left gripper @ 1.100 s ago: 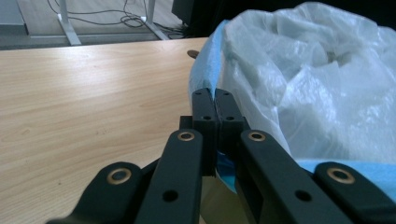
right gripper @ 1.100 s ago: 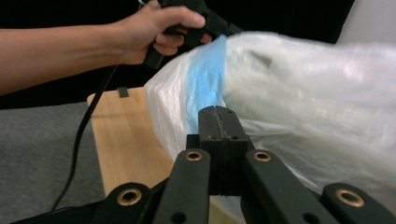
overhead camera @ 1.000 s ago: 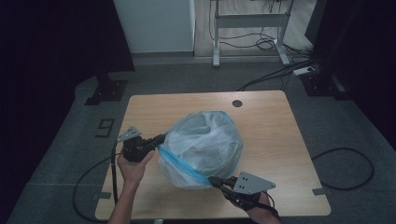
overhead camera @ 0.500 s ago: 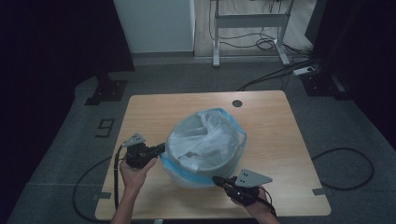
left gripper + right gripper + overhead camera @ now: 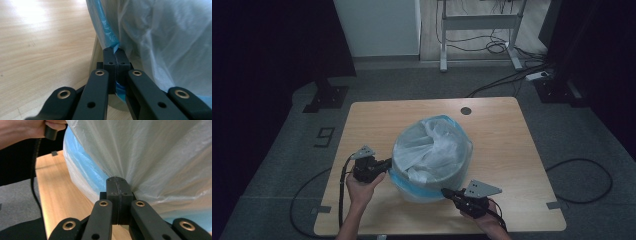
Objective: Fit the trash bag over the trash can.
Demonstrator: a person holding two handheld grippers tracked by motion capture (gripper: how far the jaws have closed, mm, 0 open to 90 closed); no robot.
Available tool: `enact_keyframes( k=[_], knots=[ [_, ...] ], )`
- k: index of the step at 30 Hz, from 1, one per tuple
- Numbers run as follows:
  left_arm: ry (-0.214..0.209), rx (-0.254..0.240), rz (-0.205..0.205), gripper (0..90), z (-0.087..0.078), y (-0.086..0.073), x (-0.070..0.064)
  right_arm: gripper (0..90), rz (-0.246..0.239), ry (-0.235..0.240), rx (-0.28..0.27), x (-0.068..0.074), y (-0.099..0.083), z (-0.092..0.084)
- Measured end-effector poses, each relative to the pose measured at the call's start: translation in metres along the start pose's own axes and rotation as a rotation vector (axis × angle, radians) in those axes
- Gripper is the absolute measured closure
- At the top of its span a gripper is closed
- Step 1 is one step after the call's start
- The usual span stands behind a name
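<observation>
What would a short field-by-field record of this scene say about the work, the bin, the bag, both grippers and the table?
work: fitting a bag over a bin
bin: round pale waste bin, upright, mid-table
bag: thin translucent white plastic bag with a blue band, draped over the bin's rim
left gripper: shut on the bag's blue edge
right gripper: shut on the bag's film
table: light wooden table

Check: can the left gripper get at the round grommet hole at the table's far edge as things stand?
Probably not: the left gripper is shut on the bag's blue hem, and the bagged bin stands between it and the grommet hole.
</observation>
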State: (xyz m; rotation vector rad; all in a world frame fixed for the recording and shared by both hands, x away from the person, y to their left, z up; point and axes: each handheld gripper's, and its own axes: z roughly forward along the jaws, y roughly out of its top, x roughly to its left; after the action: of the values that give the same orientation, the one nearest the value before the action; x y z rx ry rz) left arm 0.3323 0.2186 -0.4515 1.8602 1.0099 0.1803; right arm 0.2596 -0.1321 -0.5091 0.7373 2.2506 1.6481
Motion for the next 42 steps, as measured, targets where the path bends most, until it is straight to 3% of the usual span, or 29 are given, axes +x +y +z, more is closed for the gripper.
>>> enact_keyframes(
  k=[7, 11, 13, 18, 22, 25, 30, 33, 35, 40, 42],
  knots=[
    [-0.002, 0.049, -0.006, 88.7, 0.013, -0.005, -0.002, 88.3, 0.03, 0.006, 0.007, -0.006, -0.006, 0.002],
    [0.007, 0.041, -0.002, 85.2, 0.011, -0.004, -0.001, 81.1, 0.029, 0.007, 0.0, -0.006, -0.006, -0.001],
    [0.024, 0.01, 0.002, 72.5, 0.004, -0.004, -0.001, 69.7, 0.03, 0.003, -0.013, -0.005, -0.005, -0.004],
    [0.044, -0.086, 0.021, 34.5, -0.025, -0.004, 0.005, 52.0, 0.052, -0.011, -0.072, -0.005, -0.002, -0.019],
    [0.018, -0.131, 0.06, 22.7, -0.045, -0.002, 0.007, 46.2, 0.067, -0.022, -0.094, -0.009, -0.002, -0.025],
    [-0.021, -0.143, 0.077, 14.1, -0.05, -0.002, 0.007, 44.9, 0.083, -0.027, -0.103, -0.011, -0.003, -0.027],
    [-0.069, -0.128, 0.084, 4.0, -0.043, -0.002, 0.004, 44.8, 0.093, -0.023, -0.099, -0.008, -0.004, -0.023],
    [-0.052, -0.133, 0.07, 0.2, -0.041, 0.001, 0.002, 45.0, 0.089, -0.02, -0.093, -0.005, -0.002, -0.022],
    [-0.063, -0.154, 0.044, 0.0, -0.042, 0.005, 0.001, 45.2, 0.088, -0.019, -0.092, -0.005, -0.001, -0.022],
    [-0.022, -0.132, 0.07, 0.0, -0.043, 0.012, -0.006, 45.6, 0.081, -0.019, -0.09, -0.002, 0.004, -0.023],
    [-0.033, -0.152, 0.062, 0.0, -0.048, 0.012, -0.005, 45.7, 0.074, -0.018, -0.091, -0.001, 0.005, -0.025]
  ],
)
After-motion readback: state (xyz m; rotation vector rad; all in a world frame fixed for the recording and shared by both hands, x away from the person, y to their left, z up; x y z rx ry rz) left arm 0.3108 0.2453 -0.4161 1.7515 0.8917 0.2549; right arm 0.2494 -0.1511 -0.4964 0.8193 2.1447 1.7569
